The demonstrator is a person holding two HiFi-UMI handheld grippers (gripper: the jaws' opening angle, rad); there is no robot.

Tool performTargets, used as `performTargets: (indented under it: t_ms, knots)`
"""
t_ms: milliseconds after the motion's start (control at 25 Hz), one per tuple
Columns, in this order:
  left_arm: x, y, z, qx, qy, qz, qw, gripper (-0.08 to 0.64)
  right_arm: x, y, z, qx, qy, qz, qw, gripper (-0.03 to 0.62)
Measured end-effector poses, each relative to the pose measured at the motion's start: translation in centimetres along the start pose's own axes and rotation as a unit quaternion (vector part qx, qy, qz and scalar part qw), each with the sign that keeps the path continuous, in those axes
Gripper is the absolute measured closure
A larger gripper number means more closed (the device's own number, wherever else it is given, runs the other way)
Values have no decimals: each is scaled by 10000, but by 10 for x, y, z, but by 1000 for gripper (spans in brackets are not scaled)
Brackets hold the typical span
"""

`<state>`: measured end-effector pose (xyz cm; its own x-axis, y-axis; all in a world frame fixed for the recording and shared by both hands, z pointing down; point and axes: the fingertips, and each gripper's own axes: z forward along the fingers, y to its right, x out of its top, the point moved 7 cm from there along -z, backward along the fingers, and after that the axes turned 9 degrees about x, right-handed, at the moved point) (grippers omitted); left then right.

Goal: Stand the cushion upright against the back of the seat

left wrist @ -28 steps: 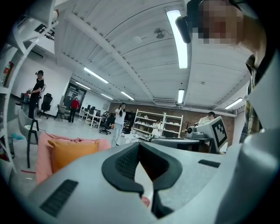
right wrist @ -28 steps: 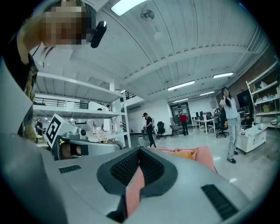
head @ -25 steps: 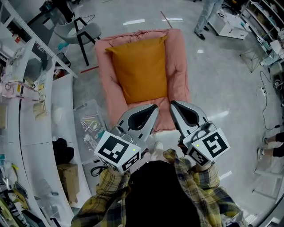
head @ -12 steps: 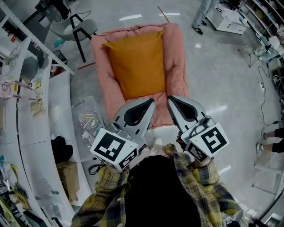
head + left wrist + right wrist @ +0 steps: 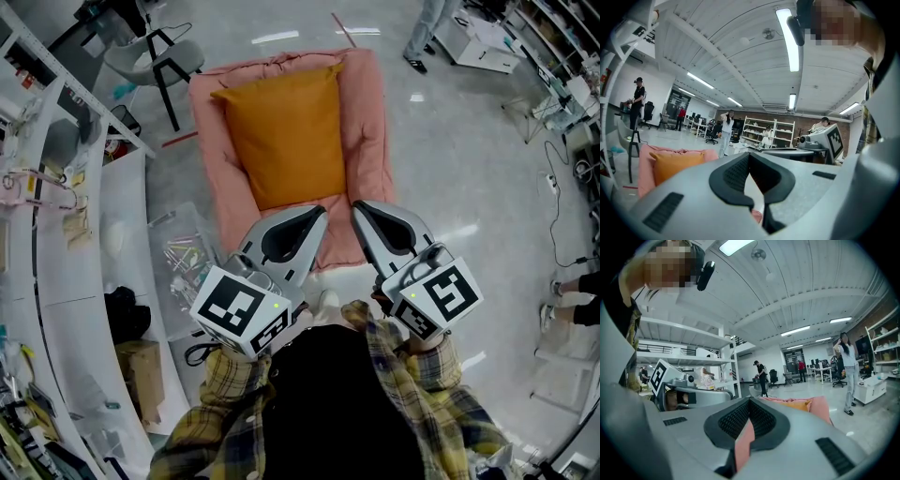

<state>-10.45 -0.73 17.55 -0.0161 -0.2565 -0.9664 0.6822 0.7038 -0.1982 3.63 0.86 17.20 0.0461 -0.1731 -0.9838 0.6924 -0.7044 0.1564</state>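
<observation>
An orange cushion [image 5: 286,131] rests on a pink padded seat [image 5: 370,141] on the floor, with its top edge at the seat's raised back. The left gripper view shows the cushion [image 5: 675,164] standing in front of that pink back [image 5: 644,161]. In the right gripper view the cushion [image 5: 799,405] is a thin orange strip against the pink seat [image 5: 820,411]. My left gripper [image 5: 319,216] and right gripper [image 5: 360,208] hover side by side over the seat's near edge, apart from the cushion. Both are shut and hold nothing.
A curved white desk [image 5: 122,234] runs along the left, with a black-legged chair [image 5: 164,66] behind it. A clear plastic bin [image 5: 183,253] sits beside the seat and a cardboard box [image 5: 141,366] lies nearer. A person [image 5: 427,33] stands by a white cart [image 5: 483,47] at the top right.
The seat and cushion sit slightly higher and further left in the head view. Both grippers have hardly moved and stay shut.
</observation>
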Motion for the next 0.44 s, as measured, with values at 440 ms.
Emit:
performTargets:
  t_ms: [440]
  knots:
    - [2,5,9,63,-5,1,10000,555,3,9,-8,50,49,34,10000,574]
